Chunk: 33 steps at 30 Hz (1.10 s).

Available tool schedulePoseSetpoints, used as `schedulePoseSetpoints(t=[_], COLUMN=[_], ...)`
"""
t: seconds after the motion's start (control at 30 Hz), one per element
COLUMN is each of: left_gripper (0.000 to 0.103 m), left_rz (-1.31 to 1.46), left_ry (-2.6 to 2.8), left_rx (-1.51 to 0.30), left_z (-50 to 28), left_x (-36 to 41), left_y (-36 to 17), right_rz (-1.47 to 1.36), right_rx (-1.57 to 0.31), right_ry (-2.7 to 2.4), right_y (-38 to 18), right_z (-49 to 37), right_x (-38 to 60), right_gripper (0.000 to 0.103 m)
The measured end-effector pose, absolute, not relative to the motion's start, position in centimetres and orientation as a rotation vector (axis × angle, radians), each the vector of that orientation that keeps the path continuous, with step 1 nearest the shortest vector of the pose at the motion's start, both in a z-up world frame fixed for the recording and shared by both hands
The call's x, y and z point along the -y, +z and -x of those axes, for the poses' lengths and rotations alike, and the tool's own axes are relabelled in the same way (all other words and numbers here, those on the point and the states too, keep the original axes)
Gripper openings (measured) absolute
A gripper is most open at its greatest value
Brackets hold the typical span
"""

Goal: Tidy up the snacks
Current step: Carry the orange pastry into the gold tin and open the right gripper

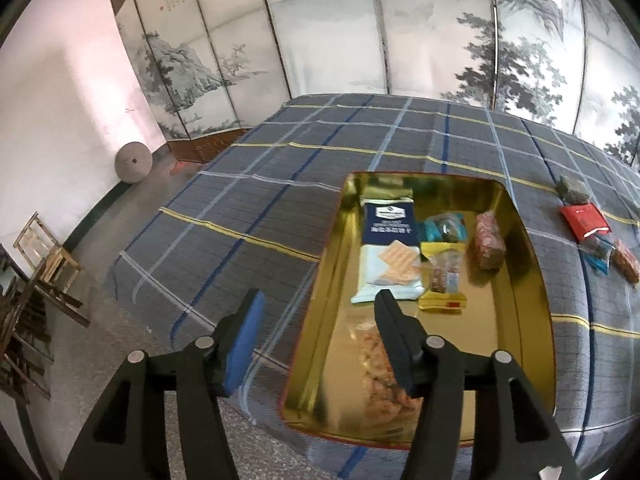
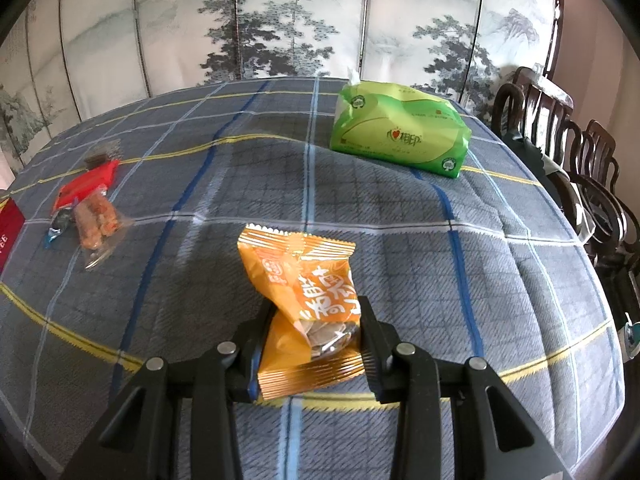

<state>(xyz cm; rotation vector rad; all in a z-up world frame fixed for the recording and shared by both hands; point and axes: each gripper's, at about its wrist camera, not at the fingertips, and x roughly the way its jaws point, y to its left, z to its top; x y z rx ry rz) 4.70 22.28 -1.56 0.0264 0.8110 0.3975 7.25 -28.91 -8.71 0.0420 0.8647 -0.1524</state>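
An open gold tin lies on the plaid tablecloth. Inside are a blue-and-white cracker packet, a teal packet, a reddish bar, a yellow packet and a clear bag of pale snacks. My left gripper stands open over the tin's left rim with nothing between its fingers. My right gripper is shut on an orange seed packet above the cloth. Loose snacks lie to the left: a red packet and a clear pack of orange-brown pieces.
A green tissue pack sits at the table's far right. Dark wooden chairs line the right edge. A red box shows at the left border. A painted folding screen stands behind; wooden stools stand on the floor left.
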Motion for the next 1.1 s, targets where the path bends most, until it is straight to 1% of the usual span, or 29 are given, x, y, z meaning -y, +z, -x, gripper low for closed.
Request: schedulePoseSetpoints(t=[0.23,0.43,0.63,0.9,0.93,0.97,1.03,1.1], left_gripper=[0.058,0.059,0.059,0.059,0.061,0.065,0.068,0.068], left_rz=[-0.014,-0.012,-0.009,0.002,0.002,0.002,-0.001,-0.011], left_ry=[0.425,0.433,0.439,0.457,0.459,0.461,0.468,0.468], left_rx=[-0.794,-0.787,-0.782,-0.787,-0.79,-0.791,-0.782,-0.772], left_z=[-3.7,-3.0,-2.3,-1.7,-1.6,-1.6,-1.4,-1.2], left_x=[-23.4,-23.9,-24.3,-25.3,-25.4,-25.4,-25.5,-25.5], left_y=[-0.9,-0.7,-0.6,-0.5,-0.6,-0.6,-0.5,-0.4], right_rz=[-0.078,-0.067,-0.032,0.011,0.014,0.017,0.022,0.024], right_rx=[-0.861,-0.82,-0.755,-0.691,-0.692,-0.696,-0.709,-0.734], right_ry=[-0.104,-0.018,0.116,0.369,0.404,0.438,0.493,0.549], right_y=[-8.2,-5.8,-2.1,1.9,2.1,2.2,2.1,1.6], right_z=[-6.2,-5.5,-5.2,-4.9,-5.0,-5.1,-5.5,-6.0], right_x=[27.1,23.3,17.3,6.7,5.3,3.8,1.2,-1.5], right_gripper=[0.038,0.038,0.038,0.038,0.038,0.038,0.038,0.038])
